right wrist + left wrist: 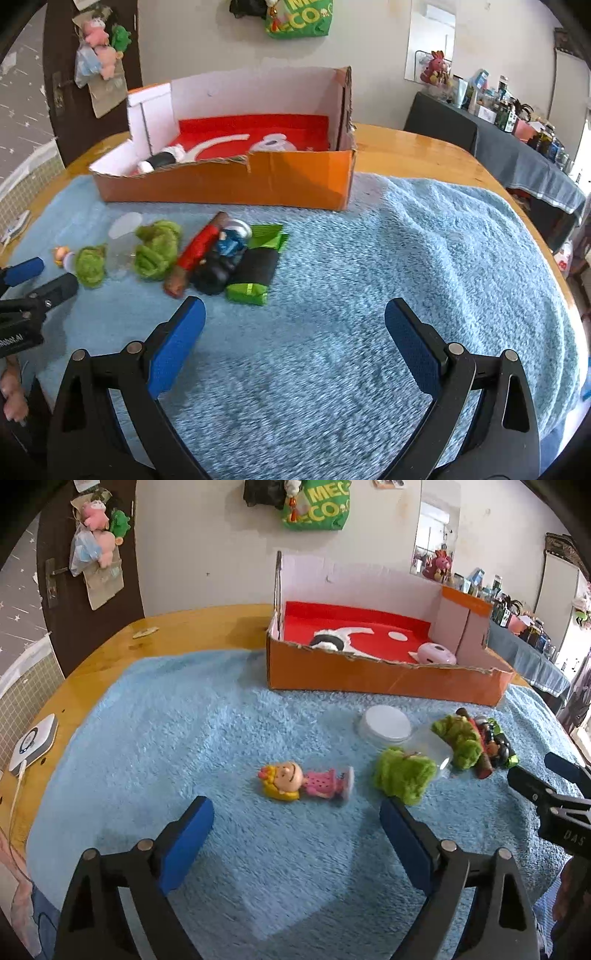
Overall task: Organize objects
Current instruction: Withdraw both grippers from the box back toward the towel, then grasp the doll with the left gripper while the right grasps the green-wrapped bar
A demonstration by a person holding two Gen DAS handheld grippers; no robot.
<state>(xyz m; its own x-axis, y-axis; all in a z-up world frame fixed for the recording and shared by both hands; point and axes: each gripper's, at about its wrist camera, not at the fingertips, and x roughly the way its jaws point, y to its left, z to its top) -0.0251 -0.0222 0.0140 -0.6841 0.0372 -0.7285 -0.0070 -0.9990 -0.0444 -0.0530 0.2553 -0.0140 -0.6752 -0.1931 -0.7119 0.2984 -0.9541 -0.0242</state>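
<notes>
Toys wait loose on the blue towel [184, 709] covering the worktop [207, 624]: a doll [306, 781] lying flat, two green plush pieces, a clear jar [388, 725] and a heap of wrapped snacks [236, 258], all just short of the orange box [384, 675], likely their destination. Left tongs [297, 825] hang spread before the doll, seemingly lined up for a pick, while right tongs [293, 332] hover spread and empty over bare towel.

You see a wooden table [207, 622] under a blue fleece towel [166, 720], a green bag [319, 506] on the wall, and plush toys [99, 528] hanging on the dark door [62, 602].
</notes>
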